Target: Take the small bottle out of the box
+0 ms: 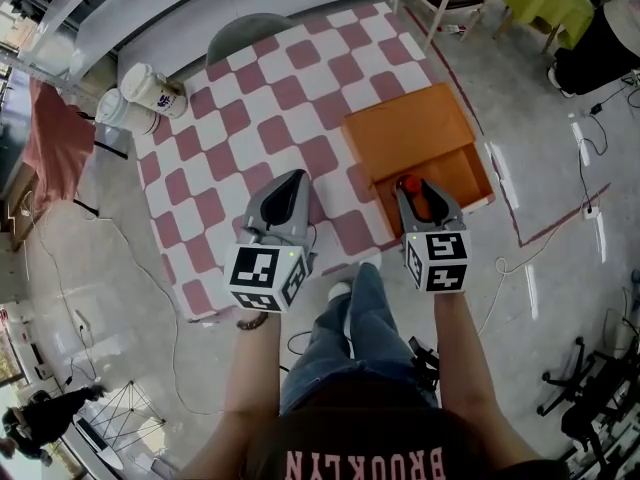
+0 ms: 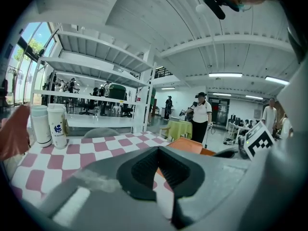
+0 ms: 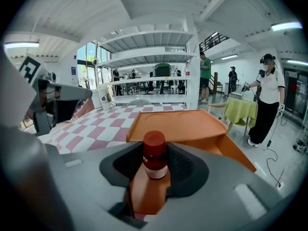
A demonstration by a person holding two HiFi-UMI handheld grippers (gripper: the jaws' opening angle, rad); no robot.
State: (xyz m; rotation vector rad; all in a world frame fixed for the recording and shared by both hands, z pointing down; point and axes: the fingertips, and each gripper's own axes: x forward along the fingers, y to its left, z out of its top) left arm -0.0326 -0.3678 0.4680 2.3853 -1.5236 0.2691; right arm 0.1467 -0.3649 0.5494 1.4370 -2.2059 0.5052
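A small bottle (image 1: 418,196) with a red cap and white label stands upright in the sunken near compartment of the orange box (image 1: 410,128). My right gripper (image 1: 420,190) reaches into that compartment. In the right gripper view the bottle (image 3: 155,155) stands between the wide-spread jaws of the right gripper (image 3: 156,170), and I see no pad pressing on it. My left gripper (image 1: 290,183) hovers over the pink-and-white checked cloth (image 1: 250,118) to the left of the box, open and empty. In the left gripper view, the left gripper (image 2: 159,165) has only cloth and the box corner (image 2: 185,146) beyond its jaws.
Two white cups (image 1: 150,93) stand at the table's far left corner. A reddish cloth (image 1: 55,143) hangs on a stand left of the table, and a grey chair back (image 1: 245,33) sits behind it. A person (image 3: 269,100) stands by a yellow-green table (image 3: 240,109) at the right.
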